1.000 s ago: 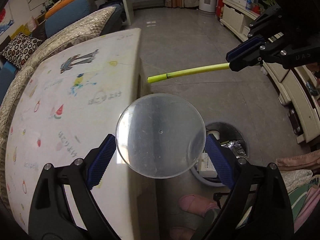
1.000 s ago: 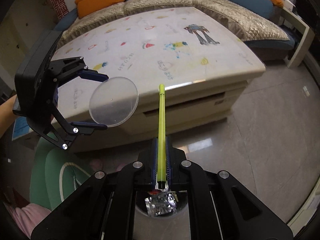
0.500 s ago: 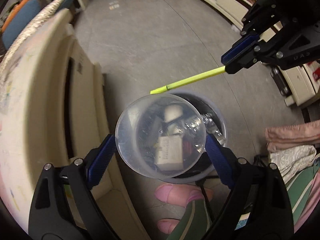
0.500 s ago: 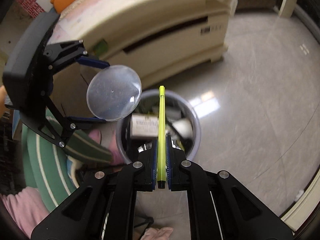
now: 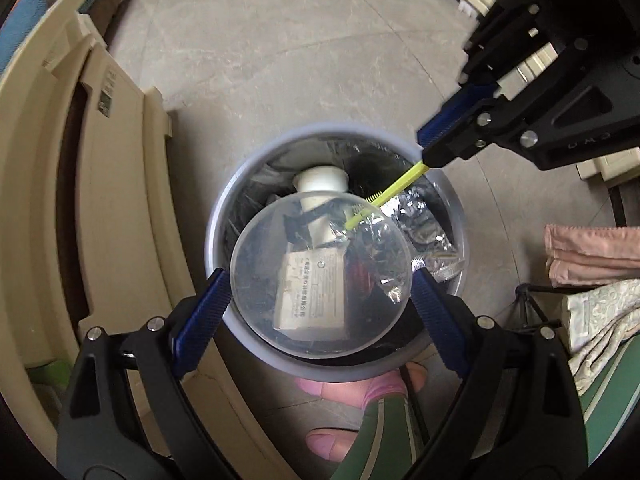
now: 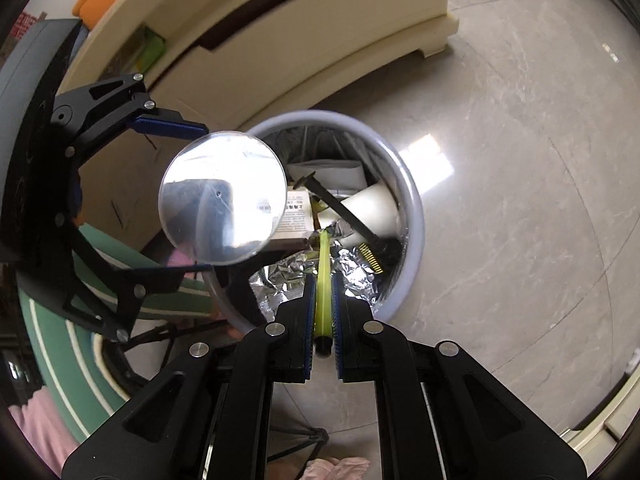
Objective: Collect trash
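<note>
Both grippers are loaded up over the trash bin right now. Our left gripper is clamped on a clear round plastic lid, blue pads pressing on its opposite edges, and the lid sits flat above the near side of the bin's opening, so we can look straight through it at the junk inside. Our right gripper is pinched tight on a yellow-green straw, which sticks forward out of the pads and points down into the bin, its tip ending up over the middle of the opening, just past the lid's far edge in the left wrist view.

Inside the bin we've got a black liner, a white bottle, a printed paper box, crumpled foil and a small yellow comb-looking thing.

Right next to the bin is a cream-coloured cabinet, and the bin stands on a grey tiled floor. On the near side of the bin, pink slippers poke out almost touching its rim.
</note>
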